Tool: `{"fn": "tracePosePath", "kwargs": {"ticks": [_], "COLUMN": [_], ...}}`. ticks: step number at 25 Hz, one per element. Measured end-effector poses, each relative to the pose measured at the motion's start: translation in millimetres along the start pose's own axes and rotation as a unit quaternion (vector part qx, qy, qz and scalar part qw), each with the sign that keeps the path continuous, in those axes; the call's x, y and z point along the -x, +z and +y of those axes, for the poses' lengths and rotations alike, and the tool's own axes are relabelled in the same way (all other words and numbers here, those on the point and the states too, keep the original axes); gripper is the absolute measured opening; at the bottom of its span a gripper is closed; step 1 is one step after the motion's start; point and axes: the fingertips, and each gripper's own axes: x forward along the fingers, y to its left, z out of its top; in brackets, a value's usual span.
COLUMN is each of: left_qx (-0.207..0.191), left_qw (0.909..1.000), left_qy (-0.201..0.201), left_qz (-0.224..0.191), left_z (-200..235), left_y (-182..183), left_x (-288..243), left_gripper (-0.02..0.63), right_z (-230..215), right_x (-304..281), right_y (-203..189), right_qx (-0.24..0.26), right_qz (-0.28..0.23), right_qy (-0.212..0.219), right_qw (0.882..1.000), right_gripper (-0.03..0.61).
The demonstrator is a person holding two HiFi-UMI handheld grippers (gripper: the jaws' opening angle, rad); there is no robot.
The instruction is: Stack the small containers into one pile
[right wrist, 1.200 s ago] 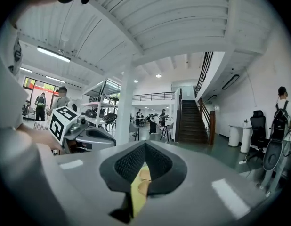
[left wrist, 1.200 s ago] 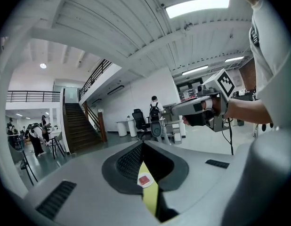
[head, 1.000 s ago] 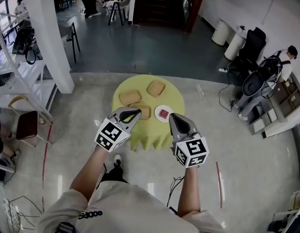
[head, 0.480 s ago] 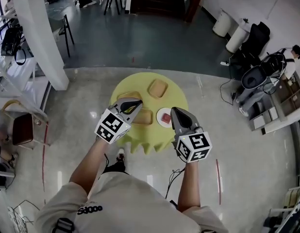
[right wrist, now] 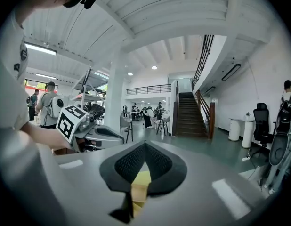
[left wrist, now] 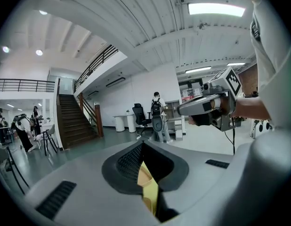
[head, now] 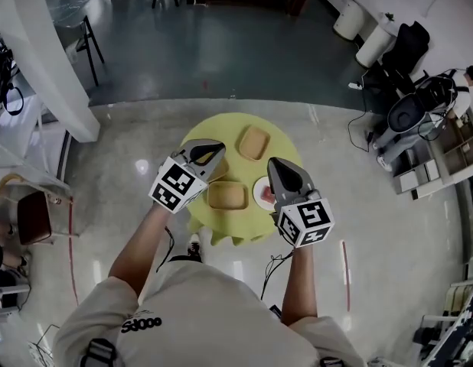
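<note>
Left gripper [head: 212, 154] and right gripper [head: 279, 168], jaws closed with nothing held, have been carried closer over the yellow table [head: 213, 128]. The small containers [head: 226, 196] lie separately on it (stacking apparently not begun).

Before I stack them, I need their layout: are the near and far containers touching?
Apart. The head view shows bare yellow table between the near container and the far container.

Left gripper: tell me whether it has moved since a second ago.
Yes. The left gripper has pushed farther out over the yellow table. Its tip was level with the near container and now lies beyond it, toward the table's far side.
</note>
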Motion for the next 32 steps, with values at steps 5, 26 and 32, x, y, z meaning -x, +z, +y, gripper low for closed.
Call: {"fn": "tracePosePath", "kwargs": {"ticks": [5,26,32], "left_qx": [0.013,0.15,0.17], "left_qw": [0.9997,0.97,0.9543], "left_qy": [-0.002,0.084,0.089], "left_qz": [0.019,0.172,0.229], "left_z": [33,86,81], "left_y": [-22,-189,-245], "left_x": [-14,-44,-42], "left_gripper": [0.006,0.06,0.1], "right_z": [-18,-46,-39], "right_x": [-31,-116,-137], "right_y": [-1,-104,-137], "right_qx": [-0.011,-0.048,-0.052], "right_qz": [-0.007,0.141,0.176], "right_qy": [-0.026,0.05,0.087], "right_qw": [1.0,0.988,0.979], "right_gripper": [0.009,0.009,0.009]}}
